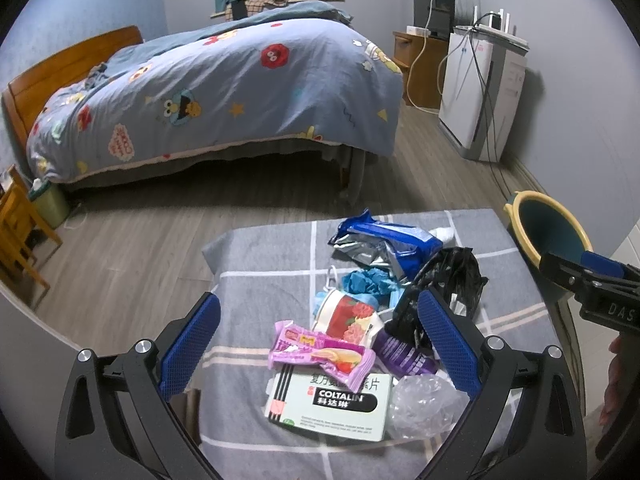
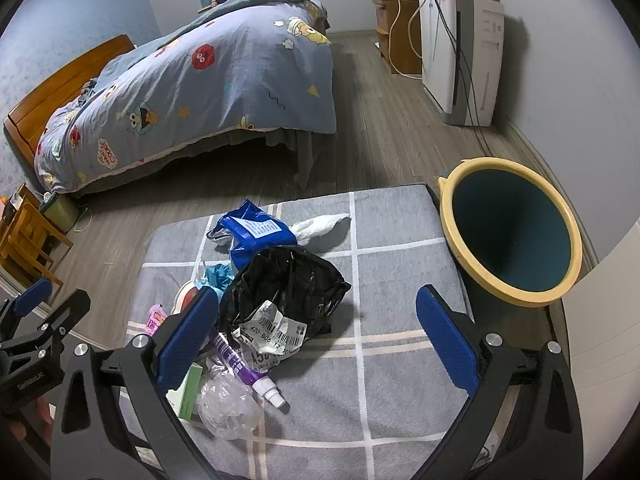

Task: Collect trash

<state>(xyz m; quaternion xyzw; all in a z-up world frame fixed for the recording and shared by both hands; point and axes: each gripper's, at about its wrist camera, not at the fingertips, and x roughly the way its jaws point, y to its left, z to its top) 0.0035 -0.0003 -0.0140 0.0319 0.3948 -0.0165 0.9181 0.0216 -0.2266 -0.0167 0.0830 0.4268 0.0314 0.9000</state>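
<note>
A heap of trash lies on a grey checked cushion [image 1: 256,292]: a pale green medicine box [image 1: 332,406], a pink snack wrapper [image 1: 320,354], a clear crumpled plastic [image 1: 424,404], a purple bottle [image 2: 236,360], a black bag [image 2: 284,280], a blue foil pack [image 2: 256,236] and a white tissue [image 2: 320,226]. My left gripper [image 1: 318,338] is open and empty, hovering over the wrapper and box. My right gripper [image 2: 316,336] is open and empty, with the black bag just left of its middle. A yellow-rimmed teal bin [image 2: 512,232] stands at the cushion's right edge.
A bed with a blue cartoon quilt [image 1: 240,88] stands across the wooden floor. A white appliance with cables [image 1: 480,92] is by the right wall. Wooden chairs [image 1: 20,236] and a small green bin [image 1: 50,204] are at the left.
</note>
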